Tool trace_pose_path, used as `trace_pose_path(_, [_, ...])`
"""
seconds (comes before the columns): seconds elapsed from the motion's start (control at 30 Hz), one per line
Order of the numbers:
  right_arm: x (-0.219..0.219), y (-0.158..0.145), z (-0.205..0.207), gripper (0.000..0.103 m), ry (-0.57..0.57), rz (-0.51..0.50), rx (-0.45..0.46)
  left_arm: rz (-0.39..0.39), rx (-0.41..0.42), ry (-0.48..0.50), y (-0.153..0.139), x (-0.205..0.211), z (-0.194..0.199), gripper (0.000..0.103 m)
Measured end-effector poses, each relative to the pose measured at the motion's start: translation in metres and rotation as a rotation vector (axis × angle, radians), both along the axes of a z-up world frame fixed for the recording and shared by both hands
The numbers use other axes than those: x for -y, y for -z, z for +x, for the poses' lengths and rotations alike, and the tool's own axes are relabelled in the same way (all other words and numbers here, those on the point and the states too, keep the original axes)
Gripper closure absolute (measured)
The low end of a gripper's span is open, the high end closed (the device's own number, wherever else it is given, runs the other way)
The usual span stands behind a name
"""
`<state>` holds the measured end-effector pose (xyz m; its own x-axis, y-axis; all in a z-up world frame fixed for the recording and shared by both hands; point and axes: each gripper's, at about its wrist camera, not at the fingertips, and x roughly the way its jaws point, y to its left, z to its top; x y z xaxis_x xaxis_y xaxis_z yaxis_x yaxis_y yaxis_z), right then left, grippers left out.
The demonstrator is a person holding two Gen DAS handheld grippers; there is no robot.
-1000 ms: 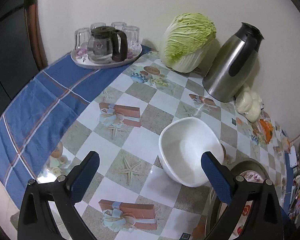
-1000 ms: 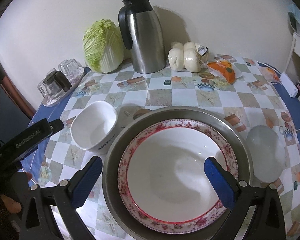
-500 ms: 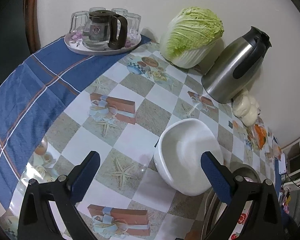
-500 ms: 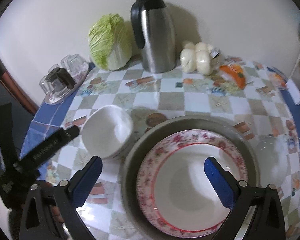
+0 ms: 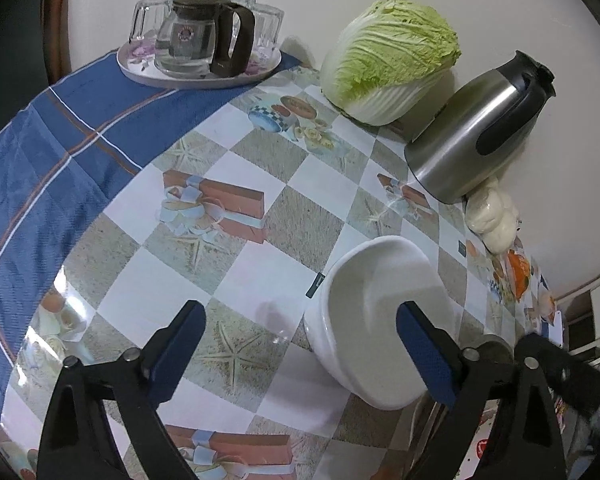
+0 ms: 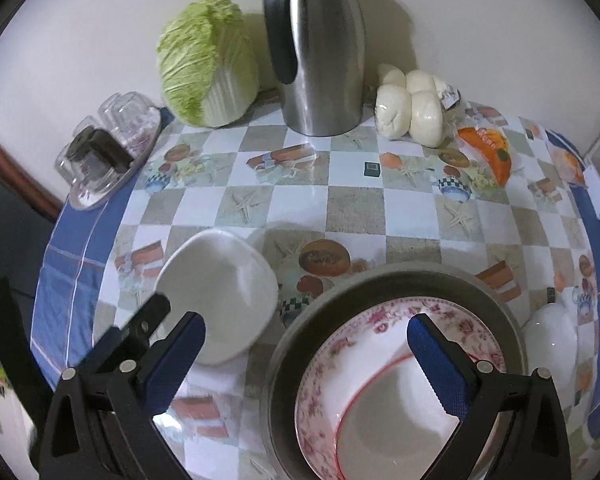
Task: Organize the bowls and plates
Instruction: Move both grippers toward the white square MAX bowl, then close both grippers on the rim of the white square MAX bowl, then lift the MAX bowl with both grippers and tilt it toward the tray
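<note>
Since the earlier frame, both views have closed in: the white bowl (image 5: 374, 320) now fills more of the left wrist view, and in the right wrist view the floral plate (image 6: 384, 384) has slid toward 5 o'clock. White bowl: on the table (image 5: 228, 280), apart from the left gripper (image 5: 296, 344), whose jaws stand wide and are closing slightly, one pad over the bowl's inside at 4 o'clock, the other over bare tablecloth at 7 o'clock; nothing is clamped. Floral plate: lying inside a grey metal basin (image 6: 388, 280), with the right gripper (image 6: 308, 360) hovering above it, jaws wide and empty. A second white bowl (image 6: 552, 344) sits at the basin's 3 o'clock side. Step in hand, as judged: approach to the white bowl for stacking with the plate. The next move calls for straddling the near rim before the jaws close. Beyond, toward 12 o'clock: napa cabbage (image 5: 388, 60), steel thermos jug (image 5: 472, 128), bagged buns (image 6: 412, 108), and a tray of glasses with a glass teapot (image 5: 196, 40). The teapot's round emblem is too small to read.
</note>
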<state>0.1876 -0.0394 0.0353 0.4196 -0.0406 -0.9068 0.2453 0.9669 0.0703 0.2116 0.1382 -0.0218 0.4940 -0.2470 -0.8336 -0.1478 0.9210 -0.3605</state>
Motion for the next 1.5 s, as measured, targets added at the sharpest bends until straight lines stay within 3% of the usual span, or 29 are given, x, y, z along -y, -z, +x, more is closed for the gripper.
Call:
trace_pose_path(0.13, [-0.004,0.006,0.011,0.015,-0.009,0.007,0.018,-0.02,-0.013,0.009,0.005,0.002,0.005,0.009])
trace_pose_path(0.3, [-0.009,0.02,0.021,0.03,-0.002,-0.011,0.002,-0.024,-0.034,0.024,0.014,0.004,0.009,0.022])
trace_pose_path(0.43, [-0.011,0.03,0.027,0.04,-0.009,-0.01,-0.007,-0.028,-0.049,0.029,0.02,0.005,0.011,0.027])
trace_pose_path(0.63, [-0.017,0.048,0.035,0.07,-0.034,-0.019,-0.033,-0.043,-0.071,0.051,0.027,0.008,0.013,0.047])
trace_pose_path(0.73, [-0.02,0.053,0.038,0.076,-0.042,-0.025,-0.037,-0.047,-0.078,0.072,0.029,0.011,0.014,0.055])
trace_pose_path(0.87, [-0.025,0.061,0.042,0.083,-0.064,-0.027,-0.048,-0.077,-0.083,0.086,0.031,0.014,0.015,0.067])
trace_pose_path(1.1, [-0.029,0.084,0.049,0.086,-0.074,-0.016,-0.082,-0.098,-0.103,0.091,0.043,0.018,0.021,0.068])
trace_pose_path(1.5, [-0.031,0.087,0.051,0.086,-0.081,0.001,-0.073,-0.117,-0.093,0.095,0.044,0.016,0.021,0.074])
